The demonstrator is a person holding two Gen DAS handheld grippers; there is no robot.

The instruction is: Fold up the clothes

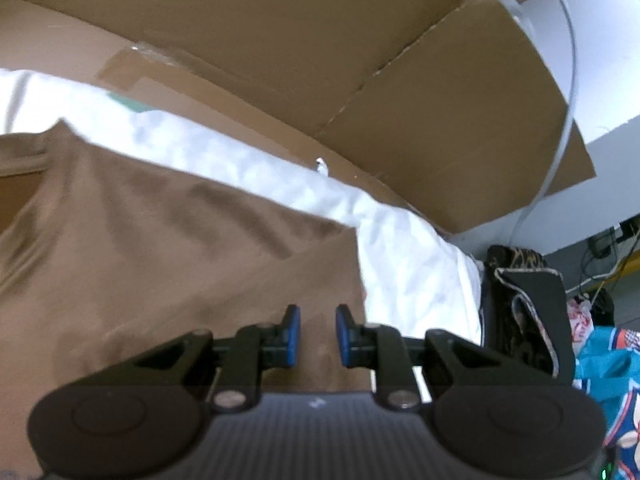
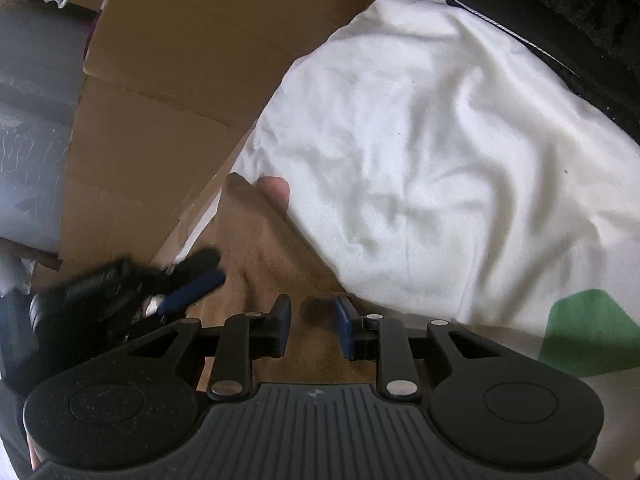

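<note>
Two wrist views look down over a brown shirt (image 1: 168, 248) spread flat on a white sheet (image 1: 400, 240), with flattened cardboard (image 1: 320, 60) lying beyond the sheet. In the left view the left tongs (image 1: 317, 334) hover above the shirt near its right-hand edge; their blue pads stand a small way apart with nothing between them, only brown cloth below. The shirt's neckline shows at the far left. A pile of patterned clothes (image 1: 616, 380) sits off to the right, past the sheet's edge.

In the right view the right tongs (image 2: 313, 328) hang over a corner of the same brown shirt (image 2: 260, 248), pads parted and gripping nothing. The left tongs (image 2: 200, 276) appear blurred at the left, just beside the shirt. The white sheet (image 2: 440, 140) fills the right side, with a green patch (image 2: 592, 328) near the lower right
</note>
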